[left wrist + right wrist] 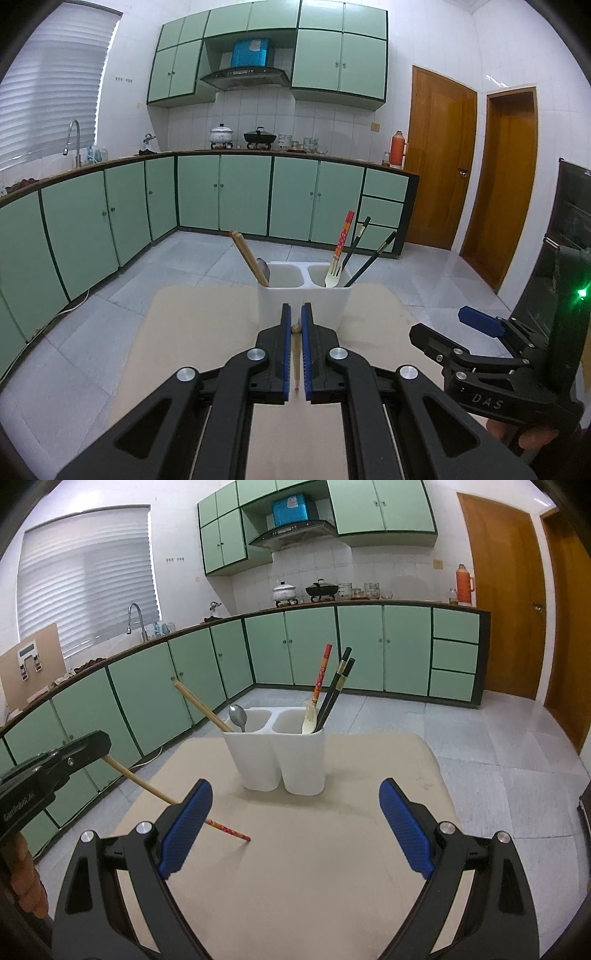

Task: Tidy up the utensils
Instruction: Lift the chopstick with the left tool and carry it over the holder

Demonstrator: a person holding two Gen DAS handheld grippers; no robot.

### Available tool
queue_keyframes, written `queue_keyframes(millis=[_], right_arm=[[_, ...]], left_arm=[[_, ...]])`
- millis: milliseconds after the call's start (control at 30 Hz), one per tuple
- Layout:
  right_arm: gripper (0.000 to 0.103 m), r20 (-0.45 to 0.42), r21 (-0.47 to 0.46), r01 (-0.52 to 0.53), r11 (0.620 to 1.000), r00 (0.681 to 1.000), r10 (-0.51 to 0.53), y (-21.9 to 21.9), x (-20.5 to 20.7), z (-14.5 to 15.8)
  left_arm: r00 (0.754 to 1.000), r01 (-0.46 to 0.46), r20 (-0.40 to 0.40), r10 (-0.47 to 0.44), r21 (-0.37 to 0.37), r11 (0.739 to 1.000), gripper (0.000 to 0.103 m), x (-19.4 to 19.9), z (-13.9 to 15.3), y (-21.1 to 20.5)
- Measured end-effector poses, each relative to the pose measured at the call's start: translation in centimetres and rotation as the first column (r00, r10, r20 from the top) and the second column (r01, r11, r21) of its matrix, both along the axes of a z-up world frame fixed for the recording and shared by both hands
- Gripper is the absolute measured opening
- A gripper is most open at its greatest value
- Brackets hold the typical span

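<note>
While the left hand-held gripper [295, 317] pinches one wooden chopstick [147, 786] with a red patterned tip above the bench [332, 867], the right hand-held gripper [295, 805] stands spread and holds nothing. One white two-compartment holder [277, 753] stands on the bench: its left compartment holds one metal spoon [237, 716] and one wooden chopstick pair [249, 258], its right one cream fork [309, 716], one red-topped chopstick [321, 672] and two black chopsticks [338, 683]
</note>
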State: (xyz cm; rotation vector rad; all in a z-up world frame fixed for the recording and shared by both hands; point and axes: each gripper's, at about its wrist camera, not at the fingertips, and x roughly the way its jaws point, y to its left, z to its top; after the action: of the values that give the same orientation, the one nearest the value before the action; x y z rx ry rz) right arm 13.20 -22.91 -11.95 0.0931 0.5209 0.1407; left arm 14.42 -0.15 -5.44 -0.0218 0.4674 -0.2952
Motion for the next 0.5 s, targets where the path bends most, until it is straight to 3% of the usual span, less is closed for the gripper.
queue_keyframes(millis=[500], right_arm=[[0.089,0.000,0.024,0.002,1.000,1.000,-0.002,-0.25,0.93,0.33]], left_arm=[[0.999,0.016,0.031,-0.016,0.002,1.000,0.005,0.06,0.93,-0.30]])
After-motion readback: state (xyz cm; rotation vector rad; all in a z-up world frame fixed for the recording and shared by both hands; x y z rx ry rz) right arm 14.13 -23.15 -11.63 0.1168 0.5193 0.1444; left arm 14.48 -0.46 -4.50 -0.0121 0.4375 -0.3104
